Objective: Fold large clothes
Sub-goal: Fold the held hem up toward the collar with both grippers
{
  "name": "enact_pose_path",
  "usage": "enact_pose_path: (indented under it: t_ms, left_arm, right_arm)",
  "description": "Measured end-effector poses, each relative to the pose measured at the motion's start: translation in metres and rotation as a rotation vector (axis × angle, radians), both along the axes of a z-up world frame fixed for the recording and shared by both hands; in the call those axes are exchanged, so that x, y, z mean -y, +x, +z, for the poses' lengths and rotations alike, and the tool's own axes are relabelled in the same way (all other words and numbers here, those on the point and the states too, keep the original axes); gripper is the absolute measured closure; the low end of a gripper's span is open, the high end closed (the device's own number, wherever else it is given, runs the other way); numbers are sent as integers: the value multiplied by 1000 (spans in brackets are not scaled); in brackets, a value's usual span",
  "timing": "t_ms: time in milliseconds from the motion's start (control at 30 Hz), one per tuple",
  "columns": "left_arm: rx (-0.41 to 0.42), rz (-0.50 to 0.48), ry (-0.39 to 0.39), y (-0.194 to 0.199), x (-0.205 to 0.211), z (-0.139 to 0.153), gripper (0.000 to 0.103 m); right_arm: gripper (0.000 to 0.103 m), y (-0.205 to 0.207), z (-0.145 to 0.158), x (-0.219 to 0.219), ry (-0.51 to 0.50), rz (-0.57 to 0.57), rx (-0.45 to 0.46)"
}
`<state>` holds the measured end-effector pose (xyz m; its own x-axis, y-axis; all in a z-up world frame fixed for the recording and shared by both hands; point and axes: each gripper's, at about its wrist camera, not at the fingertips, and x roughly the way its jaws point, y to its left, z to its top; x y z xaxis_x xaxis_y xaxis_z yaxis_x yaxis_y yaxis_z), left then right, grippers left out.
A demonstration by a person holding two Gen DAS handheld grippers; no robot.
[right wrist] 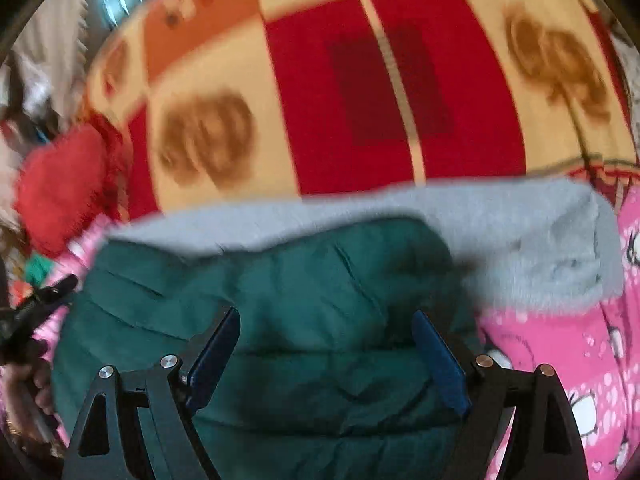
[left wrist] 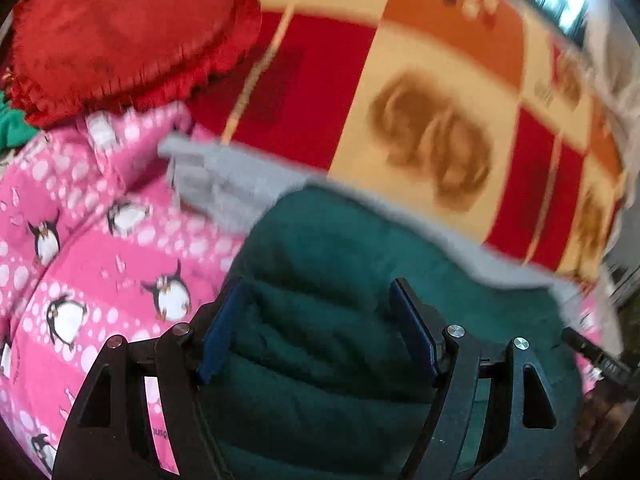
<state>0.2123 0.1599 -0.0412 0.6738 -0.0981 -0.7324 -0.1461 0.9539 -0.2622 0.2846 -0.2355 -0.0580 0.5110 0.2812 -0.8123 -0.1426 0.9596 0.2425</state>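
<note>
A dark green quilted jacket (left wrist: pixel 340 248) with a grey fleece lining (left wrist: pixel 232 184) lies bunched on the bed, half over a pink penguin-print blanket (left wrist: pixel 100 248). My left gripper (left wrist: pixel 318 292) hovers over the green fabric with its jaws wide apart and the blue pads (left wrist: pixel 218 332) off the cloth. In the right wrist view the same jacket (right wrist: pixel 280 288) fills the lower middle, its grey lining (right wrist: pixel 520 232) spread along the far edge. My right gripper (right wrist: pixel 326 316) also stands open above the green fabric, gripping nothing. Both views are blurred.
A red, cream and orange patterned blanket (left wrist: pixel 420 80) covers the bed beyond the jacket. A red frilled cushion (left wrist: pixel 120 36) lies at the far left, with green cloth (left wrist: pixel 12 128) beside it. A hand (right wrist: pixel 32 384) holding the other gripper shows at the left edge.
</note>
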Motion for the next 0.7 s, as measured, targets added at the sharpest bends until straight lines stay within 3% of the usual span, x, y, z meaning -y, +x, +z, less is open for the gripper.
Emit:
enact_pose_path:
  t_ms: [100, 200, 267, 367, 467, 533, 600, 633, 700]
  left_arm:
    - [-58, -10, 63, 10, 8, -23, 28]
    - [-52, -9, 111, 10, 15, -32, 24]
    - [-54, -10, 97, 7, 13, -35, 24]
    - [-45, -17, 74, 4, 11, -33, 24]
    - [-35, -17, 60, -5, 8, -18, 25]
    - [28, -19, 19, -18, 10, 10, 25]
    - [148, -95, -27, -39, 18, 40, 25]
    - [207, -152, -25, -52, 26, 52, 25]
    - [224, -198, 22, -63, 40, 55, 24]
  right_arm:
    - [0, 4, -20, 0, -38, 30, -29]
    - [0, 7, -32, 12, 24, 12, -48]
    - [0, 5, -34, 14, 30, 7, -39]
    - [0, 0, -27, 13, 3, 0, -29]
    - [1, -14, 4, 5, -10, -15, 24]
    - [1, -34, 33, -1, 43, 12, 113]
    - [1, -60, 56, -16, 54, 80, 200]
    - [1, -67, 57, -25, 33, 103, 209]
    - [1, -74, 50, -41, -25, 137, 184]
